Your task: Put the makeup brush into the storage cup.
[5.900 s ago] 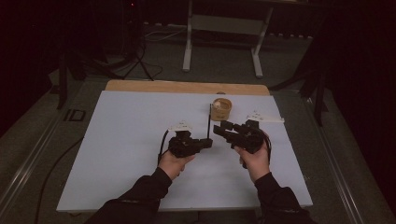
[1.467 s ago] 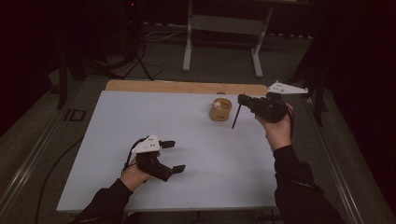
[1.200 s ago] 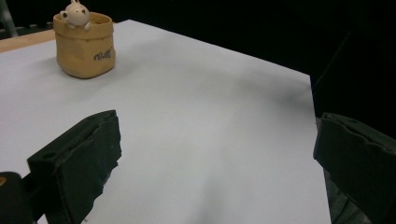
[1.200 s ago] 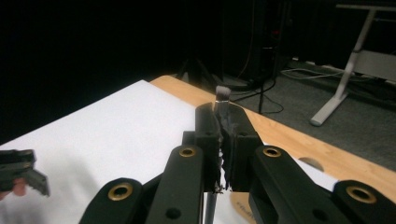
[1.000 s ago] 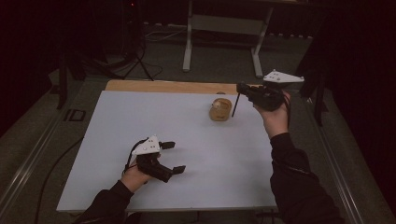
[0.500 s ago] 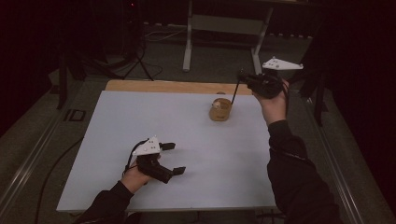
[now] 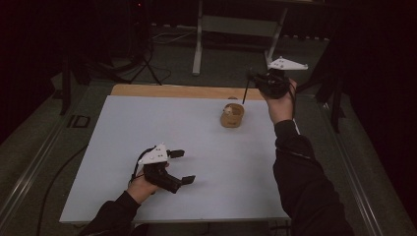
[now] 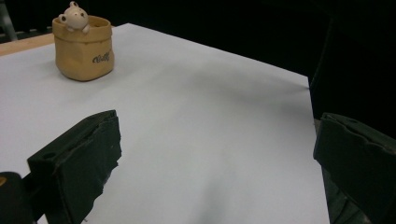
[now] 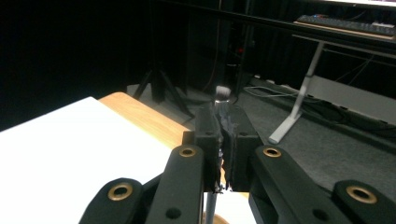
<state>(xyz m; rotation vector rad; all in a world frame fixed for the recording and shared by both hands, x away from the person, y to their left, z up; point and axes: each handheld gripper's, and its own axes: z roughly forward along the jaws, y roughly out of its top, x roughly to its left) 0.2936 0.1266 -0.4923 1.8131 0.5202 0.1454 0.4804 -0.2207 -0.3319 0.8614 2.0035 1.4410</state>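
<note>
One tan pot (image 7: 231,115) stood on the white table (image 7: 147,128), toward its far side, and served as the landmark for everything else. In the left gripper view the pot (image 8: 84,47) had the look of a small sack, with one little bear figure (image 8: 74,16) perched on its rim and dark lettering on its side.

Two grippers were in hand. The right gripper (image 7: 252,76) was held up in the air, beyond the pot and a little to its right, above the table's far edge. Its jaws were clamped together on one thin dark brush (image 7: 245,90), which hung down from them toward the pot, its lower end above and just behind the rim; whether it touched the pot could not be told. In the right gripper view the brush (image 9: 221,103) ran between the closed pads, its pale-tipped end sticking out past them.

The left gripper (image 7: 183,167) sat low over the table, well apart from the pot on its near-left side, its jaws spread wide with nothing between them.
</note>
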